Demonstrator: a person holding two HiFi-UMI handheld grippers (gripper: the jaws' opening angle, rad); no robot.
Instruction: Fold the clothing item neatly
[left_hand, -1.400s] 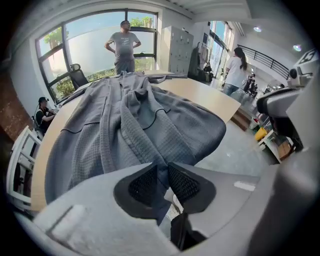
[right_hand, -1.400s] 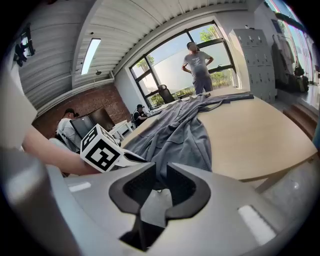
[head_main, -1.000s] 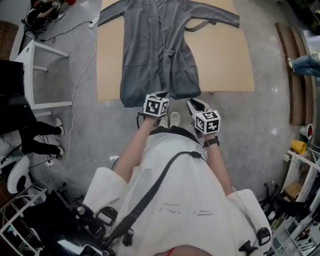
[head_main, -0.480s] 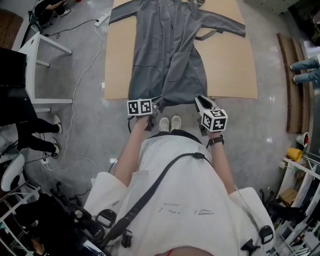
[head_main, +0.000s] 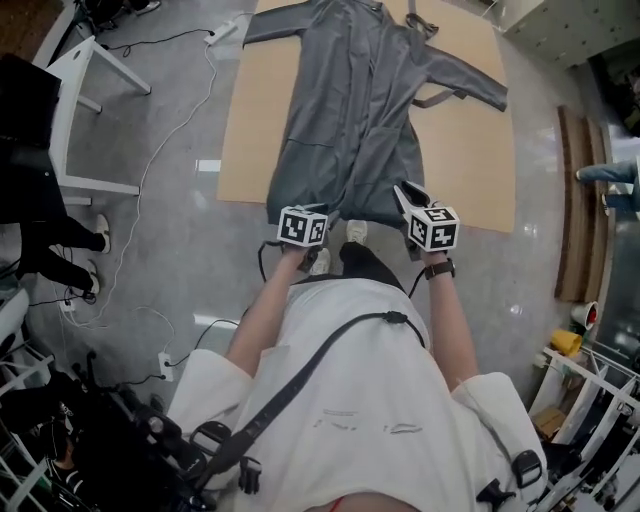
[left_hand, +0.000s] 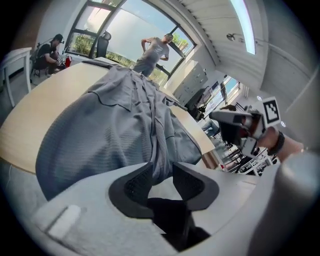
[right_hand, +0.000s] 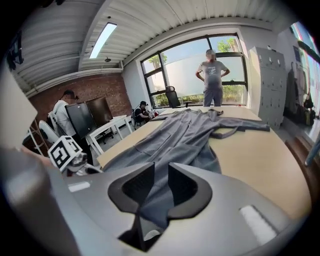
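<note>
A grey robe (head_main: 350, 120) lies spread face up on the tan table (head_main: 470, 150), its hem at the near edge. My left gripper (head_main: 308, 210) is at the left part of the hem. In the left gripper view the robe (left_hand: 110, 120) hangs off the edge. The left gripper (left_hand: 162, 172) has just been opening, and a fold of hem hangs loosely between its parted pads. My right gripper (head_main: 403, 190) is at the hem's right corner. In the right gripper view it (right_hand: 161, 175) is shut on the robe (right_hand: 185, 130), with cloth filling the narrow gap.
The robe's loose belt (head_main: 440, 98) lies on the table by the right sleeve. A white desk (head_main: 85, 90) and floor cables (head_main: 150, 200) are to the left, and wooden planks (head_main: 572, 200) to the right. A person (right_hand: 212, 75) stands at the table's far end.
The right gripper has come forward from below the table edge to the hem's right corner. The left gripper has shifted left along the hem.
</note>
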